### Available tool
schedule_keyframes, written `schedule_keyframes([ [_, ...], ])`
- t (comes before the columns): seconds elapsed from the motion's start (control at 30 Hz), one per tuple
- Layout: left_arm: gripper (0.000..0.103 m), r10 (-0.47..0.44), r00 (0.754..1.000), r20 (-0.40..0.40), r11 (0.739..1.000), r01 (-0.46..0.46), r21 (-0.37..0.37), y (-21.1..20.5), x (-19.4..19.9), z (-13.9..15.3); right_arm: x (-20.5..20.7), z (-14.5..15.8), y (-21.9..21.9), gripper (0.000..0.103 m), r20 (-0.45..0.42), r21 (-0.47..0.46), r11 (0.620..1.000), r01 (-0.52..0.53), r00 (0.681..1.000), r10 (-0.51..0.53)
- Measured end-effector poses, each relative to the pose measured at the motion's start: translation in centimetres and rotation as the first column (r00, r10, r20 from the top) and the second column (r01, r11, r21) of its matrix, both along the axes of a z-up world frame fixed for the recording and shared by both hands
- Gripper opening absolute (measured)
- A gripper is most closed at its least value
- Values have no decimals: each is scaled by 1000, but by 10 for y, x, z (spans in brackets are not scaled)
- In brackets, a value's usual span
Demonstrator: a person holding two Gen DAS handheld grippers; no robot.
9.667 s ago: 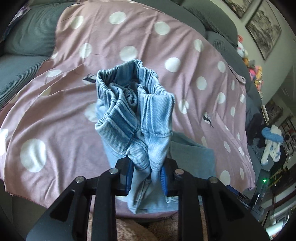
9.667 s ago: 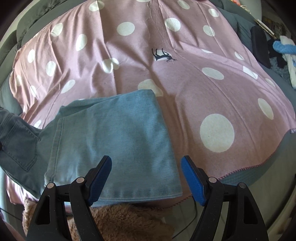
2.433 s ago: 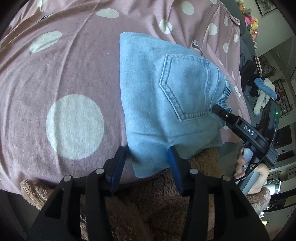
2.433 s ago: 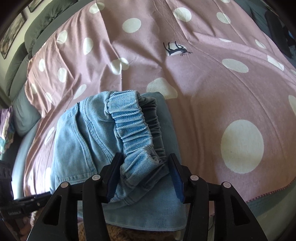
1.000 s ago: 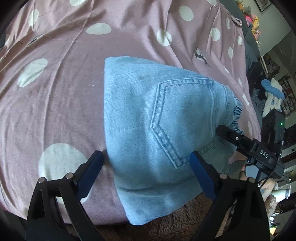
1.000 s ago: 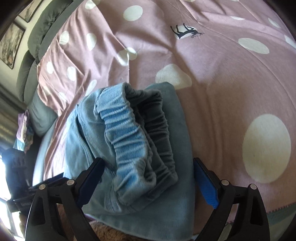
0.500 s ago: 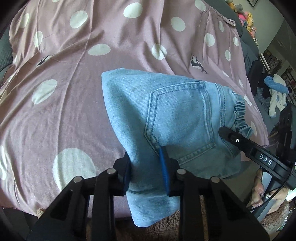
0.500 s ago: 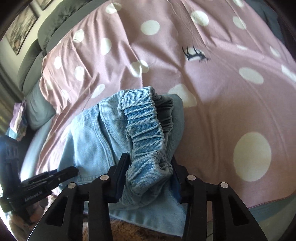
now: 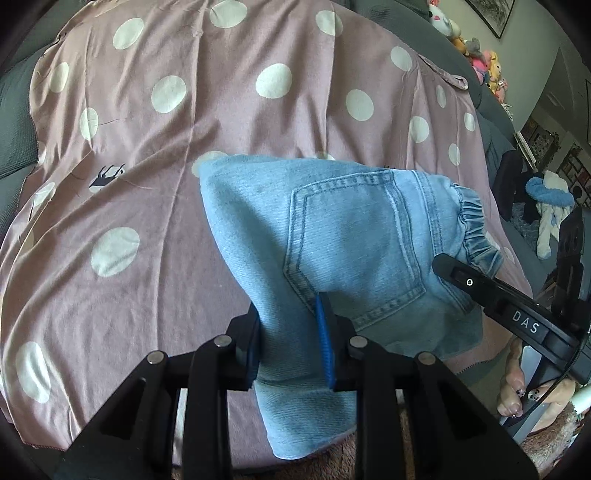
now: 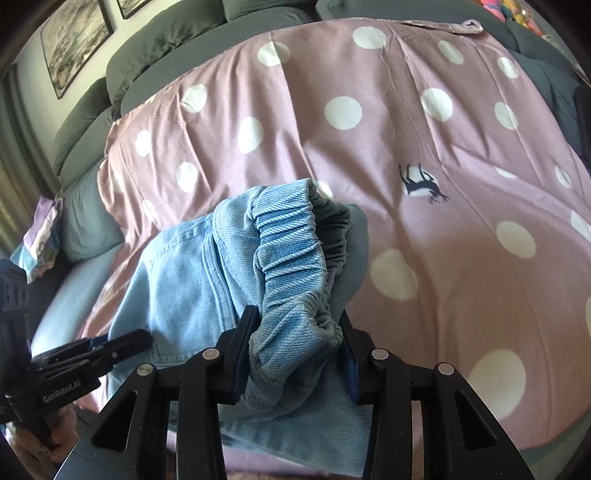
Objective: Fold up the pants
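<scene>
The light blue denim pants (image 9: 332,236) are folded into a thick bundle, back pocket up, on the pink polka-dot sheet (image 9: 147,184). My left gripper (image 9: 290,332) is shut on the bundle's folded near edge and lifts it off the sheet. My right gripper (image 10: 297,343) is shut on the gathered elastic waistband (image 10: 295,251) at the other end. The right gripper's black finger (image 9: 491,295) shows at the right of the left wrist view. The left gripper's fingers (image 10: 107,347) show at lower left of the right wrist view.
The sheet (image 10: 443,184) covers a grey sofa with dark cushions (image 10: 166,48) behind. A brown fuzzy blanket (image 9: 369,461) lies at the near edge. Clothes and toys (image 9: 550,206) are piled at the far right. Framed pictures (image 10: 74,33) hang on the wall.
Both grippers opened a second ago, then shut on the bundle. Since then they have raised it and pulled back, so more of the sheet shows.
</scene>
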State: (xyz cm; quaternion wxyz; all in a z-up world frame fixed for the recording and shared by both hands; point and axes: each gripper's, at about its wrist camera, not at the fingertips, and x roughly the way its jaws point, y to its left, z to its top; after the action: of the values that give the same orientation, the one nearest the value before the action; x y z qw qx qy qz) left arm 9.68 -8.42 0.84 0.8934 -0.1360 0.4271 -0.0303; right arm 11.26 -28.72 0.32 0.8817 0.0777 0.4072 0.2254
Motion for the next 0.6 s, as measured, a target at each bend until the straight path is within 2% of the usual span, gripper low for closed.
schedule_keyframes([
  [0.17,24,39,999,-22,999,-39,-9,24,35,-16,42,-11,25,42,-26,-28,999,-32,999,31],
  [0.33,25,57,991,-119,998,-59,-13,35,61,-50,68,-38,43,42,-117,-74,996,-50,992,41],
  [0.4,30,64,988,-141,998,-66,-6,35,63,-61,70,-48,45,42,-142,-104,994,-38,990,23],
  [0.53,33,71,987,-143,997,-71,4,33,60,-59,68,-51,45,47,-144,-140,990,-32,990,12],
  [0.6,42,68,987,-145,998,-68,5,32,54,-53,66,-49,43,51,-150,-149,988,-23,989,0],
])
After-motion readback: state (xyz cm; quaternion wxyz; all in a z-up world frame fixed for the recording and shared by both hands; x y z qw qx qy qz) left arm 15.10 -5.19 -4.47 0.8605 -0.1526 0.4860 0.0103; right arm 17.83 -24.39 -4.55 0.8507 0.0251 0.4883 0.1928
